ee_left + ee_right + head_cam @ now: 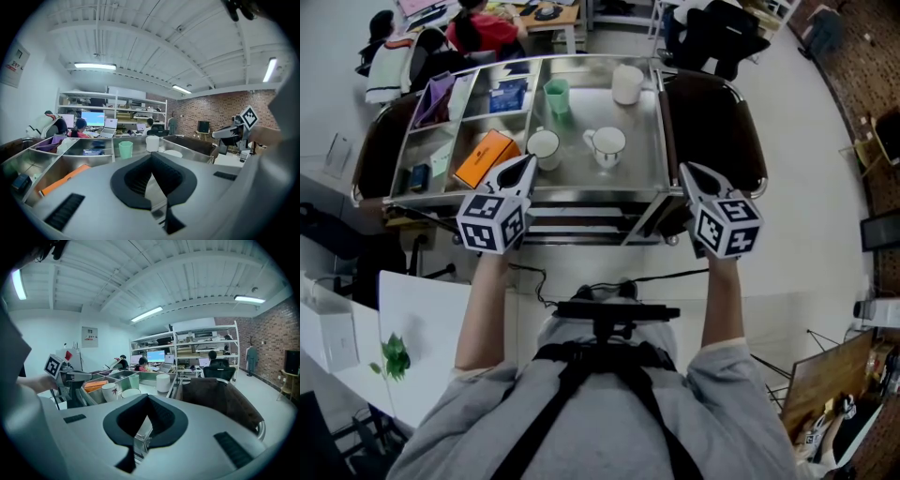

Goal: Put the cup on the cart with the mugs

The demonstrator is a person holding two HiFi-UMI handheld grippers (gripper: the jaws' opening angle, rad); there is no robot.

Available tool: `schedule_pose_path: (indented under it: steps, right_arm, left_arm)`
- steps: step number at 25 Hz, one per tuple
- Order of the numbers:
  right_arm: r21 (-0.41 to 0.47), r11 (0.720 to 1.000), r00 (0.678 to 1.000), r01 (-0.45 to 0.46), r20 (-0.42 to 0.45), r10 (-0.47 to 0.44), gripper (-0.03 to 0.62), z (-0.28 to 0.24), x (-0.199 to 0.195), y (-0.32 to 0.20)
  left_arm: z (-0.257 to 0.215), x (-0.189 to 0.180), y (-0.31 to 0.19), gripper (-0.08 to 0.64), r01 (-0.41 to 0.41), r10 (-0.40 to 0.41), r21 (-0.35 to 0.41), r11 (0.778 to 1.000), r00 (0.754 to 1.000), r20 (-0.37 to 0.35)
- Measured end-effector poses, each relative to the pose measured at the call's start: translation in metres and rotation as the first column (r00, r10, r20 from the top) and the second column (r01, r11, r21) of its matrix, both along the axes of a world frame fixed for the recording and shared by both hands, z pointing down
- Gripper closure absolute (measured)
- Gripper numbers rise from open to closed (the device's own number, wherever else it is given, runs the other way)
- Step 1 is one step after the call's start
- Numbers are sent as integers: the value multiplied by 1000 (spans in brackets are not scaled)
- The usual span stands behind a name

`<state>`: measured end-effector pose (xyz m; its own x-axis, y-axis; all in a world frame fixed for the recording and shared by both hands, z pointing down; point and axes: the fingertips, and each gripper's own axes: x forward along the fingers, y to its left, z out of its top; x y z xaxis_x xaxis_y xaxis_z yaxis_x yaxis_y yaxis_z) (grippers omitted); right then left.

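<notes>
The steel cart [642,178] stands in front of me. On its open tray are two white mugs [544,147] [607,145], a green cup [556,94] and a white cup [627,84] farther back. My left gripper [523,167] hovers at the cart's near edge, just short of the left mug, shut and empty. My right gripper [689,171] hangs by the cart's near right corner, shut with nothing in it. The left gripper view shows the green cup [125,149] and white cup [152,143] ahead. In the right gripper view a mug [109,392] stands to the left.
Left compartments of the cart hold an orange box [485,157], a blue packet [508,96] and a purple item [438,94]. Brown chairs [717,122] [380,141] flank the cart. People sit at desks [548,17] behind. A white table [422,319] is at my left.
</notes>
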<state>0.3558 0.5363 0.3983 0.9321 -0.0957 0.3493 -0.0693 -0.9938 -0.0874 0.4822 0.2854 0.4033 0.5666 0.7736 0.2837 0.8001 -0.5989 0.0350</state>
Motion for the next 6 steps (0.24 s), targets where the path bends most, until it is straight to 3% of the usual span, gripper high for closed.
schedule_pose_path:
  steps: [6]
  right_arm:
    - [-5, 1000, 1000, 15, 0, -15, 598, -2, 2, -2]
  left_arm:
    - [4, -4, 1, 561, -1, 1, 5, 1000, 1000, 0]
